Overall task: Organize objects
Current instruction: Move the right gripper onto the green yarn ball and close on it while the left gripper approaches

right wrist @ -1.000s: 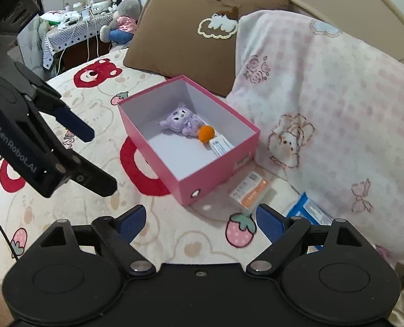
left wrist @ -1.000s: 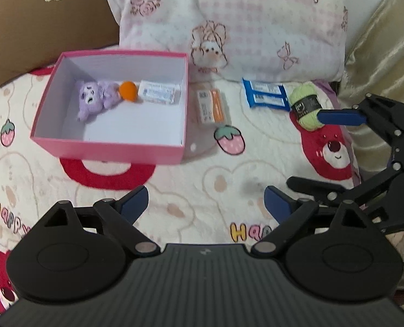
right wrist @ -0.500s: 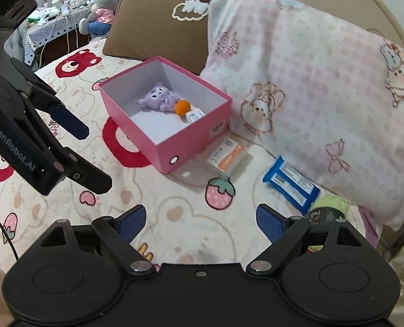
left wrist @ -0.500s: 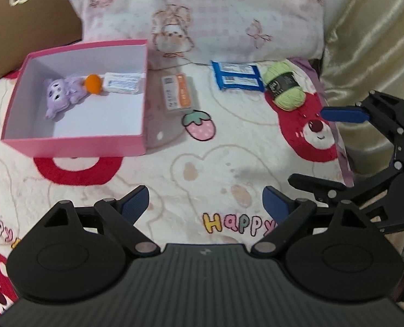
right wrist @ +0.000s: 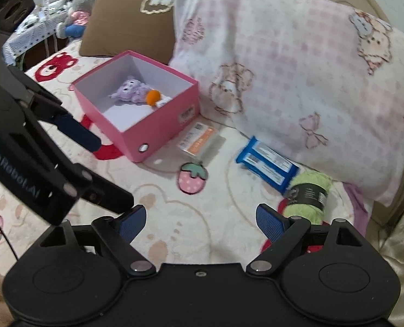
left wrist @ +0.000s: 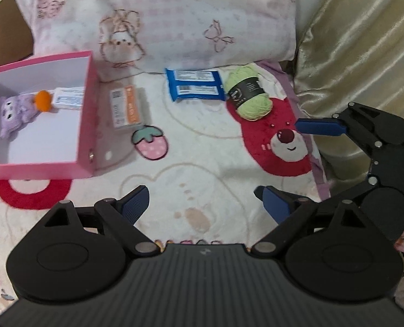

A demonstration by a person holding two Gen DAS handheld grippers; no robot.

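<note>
Left gripper [left wrist: 202, 204]: jaws wide, nothing between them, low centre of the left view.
Right gripper [right wrist: 201, 219]: jaws wide and empty, low centre of the right view; in the left view it shows at the right edge.
Box [left wrist: 86, 114]: pink, open, left edge of the left view; holds a purple plush [left wrist: 12, 111], an orange ball [left wrist: 43, 100] and a white pack [left wrist: 68, 98].
Loose things: orange carton [left wrist: 127, 107] just beside the box wall, blue packet [left wrist: 196, 85] mid frame, yarn [left wrist: 248, 92] to its right, touching or nearly so.
Key relation: the yarn lies just past the right gripper's right fingertip [right wrist: 270, 222], so the right hand is nearer.
Yarn axis: upper left to lower right in the left view.
Only in the right view: a brown cushion [right wrist: 128, 16] behind the box.
Only in the left view: the whole box floor; the right view hides most of the white pack.
Likely next: pick up the yarn.
</note>
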